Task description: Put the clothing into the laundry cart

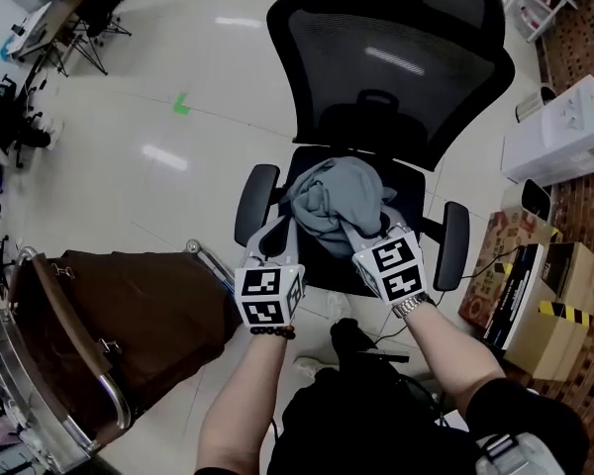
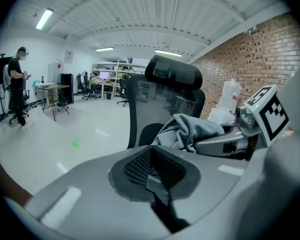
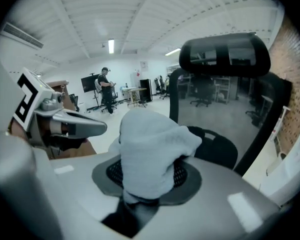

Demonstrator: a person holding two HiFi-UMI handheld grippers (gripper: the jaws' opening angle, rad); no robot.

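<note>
A grey garment (image 1: 337, 201) hangs bunched just above the seat of a black office chair (image 1: 396, 77). My right gripper (image 1: 361, 234) is shut on it; in the right gripper view the cloth (image 3: 150, 154) bulges out from between the pads. My left gripper (image 1: 277, 234) is at the garment's left edge. In the left gripper view its jaws (image 2: 152, 171) look closed, and no cloth shows between them. The garment (image 2: 190, 129) is beyond them, in the right gripper (image 2: 225, 139). The laundry cart (image 1: 79, 354), metal-framed with a brown liner, stands at the lower left.
The chair's armrests (image 1: 255, 201) flank the garment. Cardboard boxes (image 1: 554, 334) and a white appliance (image 1: 564, 132) stand along the brick wall on the right. A person (image 2: 15, 84) stands far off among desks. My legs are below the grippers.
</note>
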